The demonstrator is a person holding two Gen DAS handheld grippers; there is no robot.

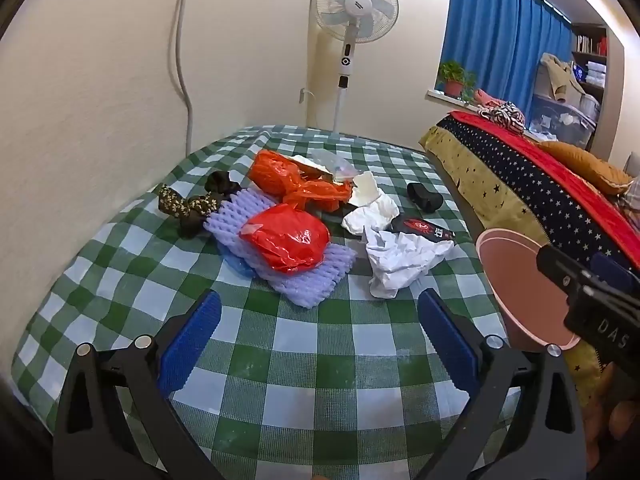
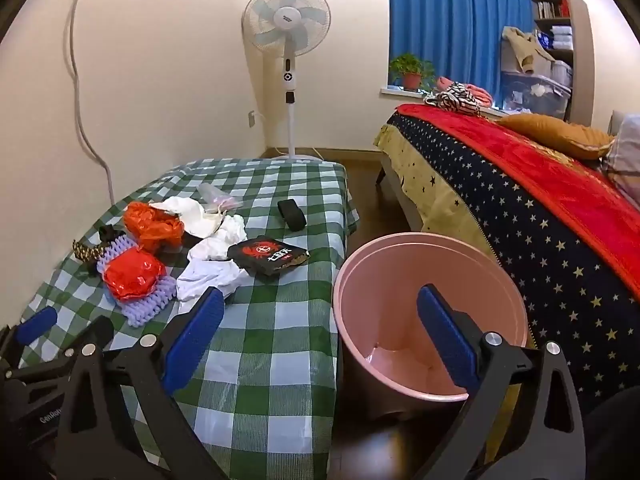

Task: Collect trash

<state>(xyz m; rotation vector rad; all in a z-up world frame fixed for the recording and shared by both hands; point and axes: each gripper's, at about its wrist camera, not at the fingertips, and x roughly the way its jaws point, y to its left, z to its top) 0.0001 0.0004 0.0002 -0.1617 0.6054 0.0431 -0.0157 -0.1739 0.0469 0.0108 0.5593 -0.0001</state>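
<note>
Trash lies in a pile on the green-checked table [image 1: 280,360]: a red plastic bag [image 1: 286,242] on purple foam netting [image 1: 320,276], an orange bag [image 1: 280,176], crumpled white paper [image 1: 400,260], and a black packet with a red crab [image 1: 422,229]. An empty pink bin [image 2: 420,320] stands on the floor right of the table. My left gripper [image 1: 320,336] is open and empty above the table's near part, short of the pile. My right gripper [image 2: 320,332] is open and empty, straddling the table's right edge and the bin. The pile also shows in the right wrist view [image 2: 132,272].
A black band [image 1: 424,196] and a patterned dark cloth [image 1: 188,206] lie on the table. A bed with a starred cover [image 2: 520,220] stands to the right. A standing fan [image 2: 288,32] is at the back wall. Wood floor runs between table and bed.
</note>
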